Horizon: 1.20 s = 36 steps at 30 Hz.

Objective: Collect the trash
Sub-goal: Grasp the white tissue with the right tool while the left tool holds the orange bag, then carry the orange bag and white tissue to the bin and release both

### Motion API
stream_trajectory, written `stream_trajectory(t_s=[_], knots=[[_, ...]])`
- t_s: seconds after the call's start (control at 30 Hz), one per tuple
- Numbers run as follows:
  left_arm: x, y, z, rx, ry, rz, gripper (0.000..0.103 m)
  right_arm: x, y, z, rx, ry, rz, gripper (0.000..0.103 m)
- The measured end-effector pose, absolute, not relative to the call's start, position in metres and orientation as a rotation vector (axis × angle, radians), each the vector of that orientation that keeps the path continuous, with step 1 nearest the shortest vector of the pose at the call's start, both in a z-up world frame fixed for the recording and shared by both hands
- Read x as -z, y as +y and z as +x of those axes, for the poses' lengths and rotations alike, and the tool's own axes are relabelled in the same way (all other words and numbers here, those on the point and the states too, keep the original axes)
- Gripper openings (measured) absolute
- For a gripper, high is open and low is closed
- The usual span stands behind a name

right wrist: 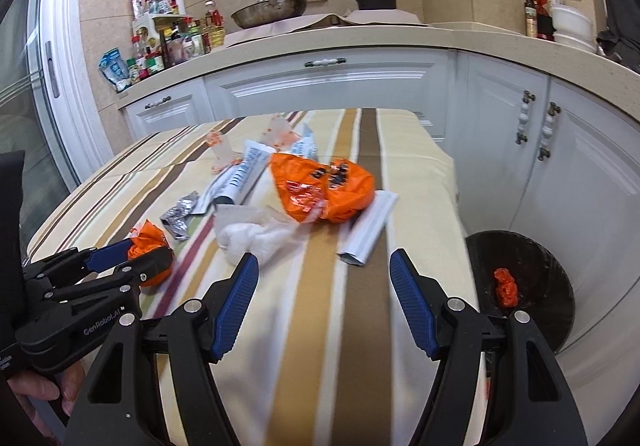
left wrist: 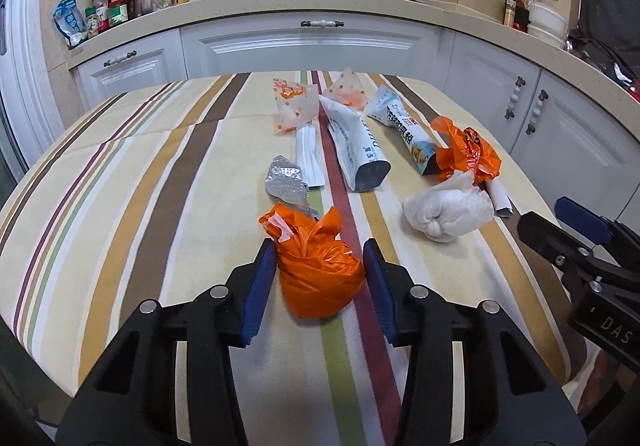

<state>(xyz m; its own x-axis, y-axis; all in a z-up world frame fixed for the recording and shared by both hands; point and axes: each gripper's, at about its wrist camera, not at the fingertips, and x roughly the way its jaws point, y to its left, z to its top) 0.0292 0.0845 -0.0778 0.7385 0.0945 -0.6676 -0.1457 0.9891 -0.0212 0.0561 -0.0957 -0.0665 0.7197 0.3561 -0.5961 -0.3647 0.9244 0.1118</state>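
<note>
Trash covers the striped tablecloth (left wrist: 120, 166). The left gripper (left wrist: 320, 278) straddles a knotted orange plastic bag bundle (left wrist: 318, 274), fingers apart, pads beside it but not yet clamped. The right gripper (right wrist: 324, 310) hangs wide apart and empty over bare cloth, near the black round bin (right wrist: 532, 258). Slick plastic could squirt out if the pads close off-centre, or snag the crumpled silver foil wrapper (left wrist: 286, 182) touching it.

Table with striped cloth (left wrist: 120, 174) (right wrist: 408, 182) holds trash. Near front: orange plastic bag ball (left wrist: 316, 278) (right wrist: 150, 246). Behind it: crumpled silver foil (left wrist: 286, 182) (right wrist: 178, 216). White tissue wad (left wrist: 448, 214) (right wrist: 248, 238) to right. Big orange crumpled bag (left wrist: 468, 156) (right wrist: 324, 186) beyond tissue. Long white wrappers (left wrist: 360, 150) (right wrist: 240, 174) in middle. Orange-dotted paper bags (left wrist: 292, 102) at far end.
</note>
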Motion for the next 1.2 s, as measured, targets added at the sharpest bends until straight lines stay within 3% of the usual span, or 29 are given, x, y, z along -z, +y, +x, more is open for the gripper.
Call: stream_trajectory(t_s=[0.6,0.67,0.73,0.83,1.2], knots=[[0.069,0.146,0.024,-0.206,0.706,-0.108,0.043,0.077,-0.037,0.087,-0.431,0.784,-0.093,0.067],[0.070,0.148,0.025,-0.203,0.710,-0.118,0.043,0.079,-0.033,0.089,-0.436,0.800,-0.099,0.062],[0.072,0.149,0.026,-0.203,0.714,-0.122,0.043,0.082,-0.030,0.089,-0.451,0.812,-0.105,0.049],[0.075,0.151,0.028,-0.201,0.723,-0.128,0.043,0.082,-0.028,0.086,-0.475,0.811,-0.109,0.038],[0.068,0.124,0.027,-0.153,0.715,-0.106,0.043,0.072,-0.049,0.064,-0.482,0.746,-0.114,0.033]])
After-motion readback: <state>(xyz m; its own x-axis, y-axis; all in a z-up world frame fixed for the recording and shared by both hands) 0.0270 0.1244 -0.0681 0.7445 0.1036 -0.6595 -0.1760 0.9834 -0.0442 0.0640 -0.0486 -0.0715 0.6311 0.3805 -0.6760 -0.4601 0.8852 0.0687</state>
